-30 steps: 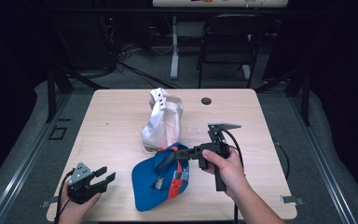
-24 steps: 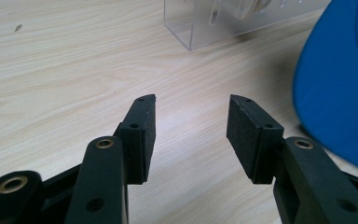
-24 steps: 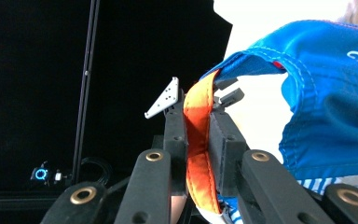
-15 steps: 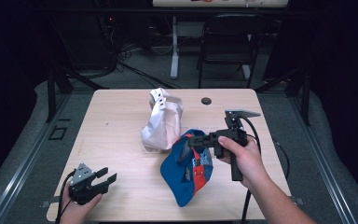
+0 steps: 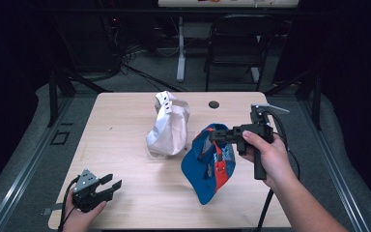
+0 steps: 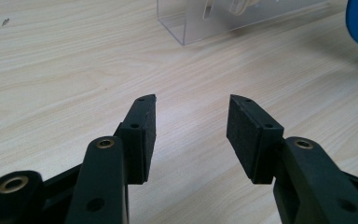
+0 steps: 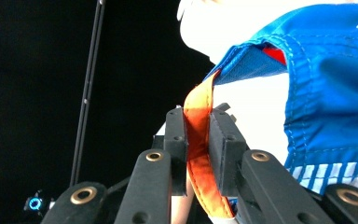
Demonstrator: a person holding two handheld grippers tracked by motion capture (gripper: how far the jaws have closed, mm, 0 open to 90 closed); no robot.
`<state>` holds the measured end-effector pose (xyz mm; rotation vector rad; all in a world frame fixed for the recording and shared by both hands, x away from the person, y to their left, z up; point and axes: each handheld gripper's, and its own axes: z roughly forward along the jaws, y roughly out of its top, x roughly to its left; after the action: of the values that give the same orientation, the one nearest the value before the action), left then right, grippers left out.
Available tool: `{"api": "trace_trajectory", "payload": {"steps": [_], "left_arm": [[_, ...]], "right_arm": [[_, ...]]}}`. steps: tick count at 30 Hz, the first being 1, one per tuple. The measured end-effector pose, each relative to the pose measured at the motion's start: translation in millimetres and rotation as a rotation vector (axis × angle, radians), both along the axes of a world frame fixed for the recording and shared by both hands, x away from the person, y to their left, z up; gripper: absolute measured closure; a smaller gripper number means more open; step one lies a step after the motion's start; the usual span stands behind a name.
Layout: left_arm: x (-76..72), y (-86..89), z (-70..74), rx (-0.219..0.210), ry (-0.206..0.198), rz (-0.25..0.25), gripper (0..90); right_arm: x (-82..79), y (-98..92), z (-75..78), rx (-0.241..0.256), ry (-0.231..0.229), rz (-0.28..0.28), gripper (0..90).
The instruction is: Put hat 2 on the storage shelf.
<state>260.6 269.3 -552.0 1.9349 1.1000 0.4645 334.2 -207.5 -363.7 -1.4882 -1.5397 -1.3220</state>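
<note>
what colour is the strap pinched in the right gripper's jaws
Orange: the fabric strap of the blue baseball cap, clearest in the right gripper view, clamped by the right gripper.

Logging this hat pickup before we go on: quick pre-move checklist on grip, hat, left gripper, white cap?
1. Right gripper grip: shut on the blue cap's orange strap, strap pinched between both pads. Ok.
2. Blue cap lifted: hangs from the gripper, brim near the table; whether it touches, cannot tell.
3. Left gripper: open, nothing between the pads, low over the table. Ok.
4. White cap: sits apart, beside the blue cap, on a clear stand. Ok.
5. Strap hold depth: cannot tell.
</note>
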Motion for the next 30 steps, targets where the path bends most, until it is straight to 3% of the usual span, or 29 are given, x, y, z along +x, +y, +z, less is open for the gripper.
{"api": "trace_trajectory", "payload": {"steps": [16,25,30], "left_arm": [[4.3,2.9,-4.5,-0.001,0.004,0.012,52.9],[6.3,7.5,-4.7,0.005,0.023,0.019,52.7],[6.6,8.5,-5.0,-0.002,0.006,0.022,51.8]], "right_arm": [[16.3,-18.1,29.0,0.018,-0.018,-0.083,78.4],[24.5,-29.8,49.3,-0.009,-0.046,-0.144,78.4],[29.7,-37.9,59.7,-0.017,-0.057,-0.180,78.4]]}}
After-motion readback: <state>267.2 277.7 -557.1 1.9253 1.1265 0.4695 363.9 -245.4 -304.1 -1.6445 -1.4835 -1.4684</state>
